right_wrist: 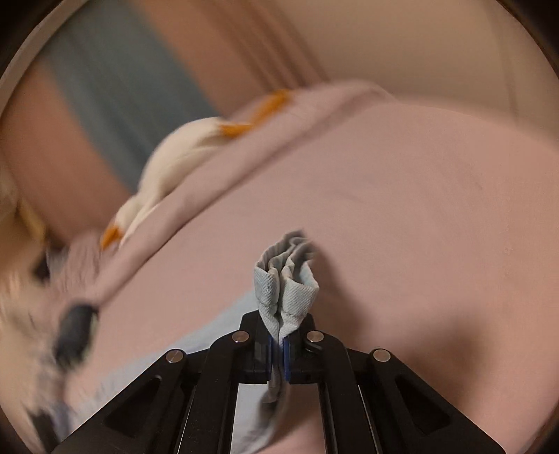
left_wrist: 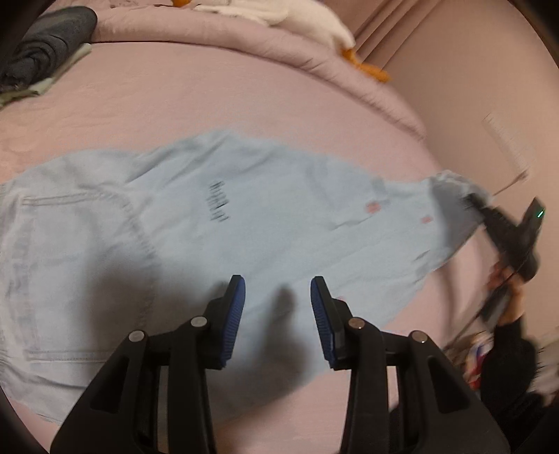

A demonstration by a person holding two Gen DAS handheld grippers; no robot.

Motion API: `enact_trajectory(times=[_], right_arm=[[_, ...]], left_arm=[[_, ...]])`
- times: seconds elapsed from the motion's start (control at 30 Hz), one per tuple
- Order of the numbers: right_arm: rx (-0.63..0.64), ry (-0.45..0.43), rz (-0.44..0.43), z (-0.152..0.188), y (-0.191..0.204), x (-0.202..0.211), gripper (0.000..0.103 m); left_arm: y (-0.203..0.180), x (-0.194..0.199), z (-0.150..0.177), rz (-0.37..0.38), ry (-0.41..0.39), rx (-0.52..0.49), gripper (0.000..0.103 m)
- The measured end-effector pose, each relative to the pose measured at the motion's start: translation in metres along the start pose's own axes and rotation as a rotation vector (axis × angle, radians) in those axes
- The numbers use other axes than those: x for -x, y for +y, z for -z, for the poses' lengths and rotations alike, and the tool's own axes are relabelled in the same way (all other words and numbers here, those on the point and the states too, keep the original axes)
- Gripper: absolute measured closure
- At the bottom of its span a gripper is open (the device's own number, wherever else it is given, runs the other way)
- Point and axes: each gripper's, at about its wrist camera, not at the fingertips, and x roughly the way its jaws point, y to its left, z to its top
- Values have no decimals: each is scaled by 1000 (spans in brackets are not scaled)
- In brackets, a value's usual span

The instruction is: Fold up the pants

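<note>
Light blue denim pants [left_wrist: 244,209] lie spread across the pink bed sheet [left_wrist: 209,97], waist and pocket to the left, leg end to the right. My left gripper [left_wrist: 277,281] hovers open over the near edge of the pants, nothing between its blue pads [left_wrist: 232,314]. In the left wrist view my right gripper [left_wrist: 471,204] is at the far right, holding the leg end lifted off the sheet. In the right wrist view that gripper [right_wrist: 278,337] is shut on the bunched hem [right_wrist: 288,279], which sticks up past the fingertips; the picture is blurred.
Dark folded clothes [left_wrist: 45,45] lie at the bed's far left. A white plush toy with orange feet [left_wrist: 314,21] rests on the rolled pink duvet [left_wrist: 244,45] at the back. A hand and dark sleeve [left_wrist: 506,349] hold the right gripper by the bed's right edge.
</note>
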Motion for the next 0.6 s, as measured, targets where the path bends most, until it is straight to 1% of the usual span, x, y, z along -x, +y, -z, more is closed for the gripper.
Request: enact_trajectory(times=[0.07, 0.13, 0.2, 0.23, 0.33, 0.4, 0.47, 0.53, 0.6], right_arm=[[120, -20, -18, 5, 40, 6, 101], [239, -40, -47, 21, 82, 11, 101], [326, -42, -74, 40, 112, 13, 101], [363, -44, -79, 49, 124, 13, 101], [471, -30, -117, 84, 160, 10, 101], [519, 5, -142, 106, 180, 2, 101], [559, 35, -165, 121, 195, -5, 101], [605, 56, -160, 134, 209, -11, 101], [624, 74, -174, 140, 216, -13, 100]], left_arm=[[-6, 3, -5, 90, -10, 29, 62], [-13, 3, -10, 190, -15, 61, 51], [-19, -1, -13, 288, -26, 104, 45], [-22, -2, -15, 320, -31, 111, 43], [-33, -16, -21, 360, -26, 100, 41], [-29, -34, -23, 439, 19, 172, 41], [-20, -47, -24, 493, 46, 251, 41], [-6, -53, -23, 549, 47, 337, 41], [10, -56, -23, 570, 42, 419, 43]])
